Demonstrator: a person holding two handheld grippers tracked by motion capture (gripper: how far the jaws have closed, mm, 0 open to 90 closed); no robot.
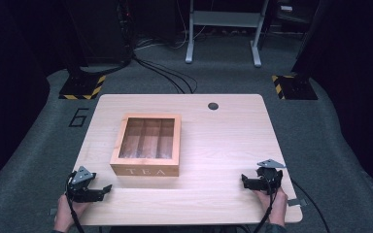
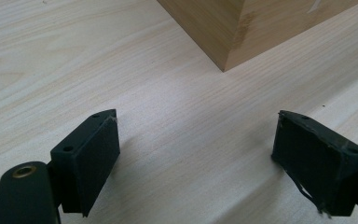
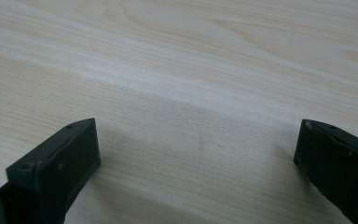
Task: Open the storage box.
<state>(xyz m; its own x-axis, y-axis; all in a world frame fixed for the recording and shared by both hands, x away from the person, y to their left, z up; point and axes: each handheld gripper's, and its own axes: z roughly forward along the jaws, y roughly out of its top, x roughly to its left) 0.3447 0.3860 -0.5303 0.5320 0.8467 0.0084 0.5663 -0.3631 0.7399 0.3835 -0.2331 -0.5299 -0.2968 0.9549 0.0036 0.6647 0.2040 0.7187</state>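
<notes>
One wooden tea box point(image 1: 146, 144) sits left of centre on the table point(image 1: 223, 141), its compartments dim behind the glazed lid. The left gripper point(image 1: 108, 189) lies near its front-left corner, jaws wide and empty. The right gripper point(image 1: 243, 179), well apart, also gapes, over bare wood.

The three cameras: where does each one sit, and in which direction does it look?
High view: above the near table edge, looking forward and down on the tea box, table, both hands, left tongs and right tongs.
Left gripper view: on the left tongs, looking along open jaws at the box's corner.
Right gripper view: on the right tongs, open jaws over bare table.
Shared: high and left views both show the box.
</notes>
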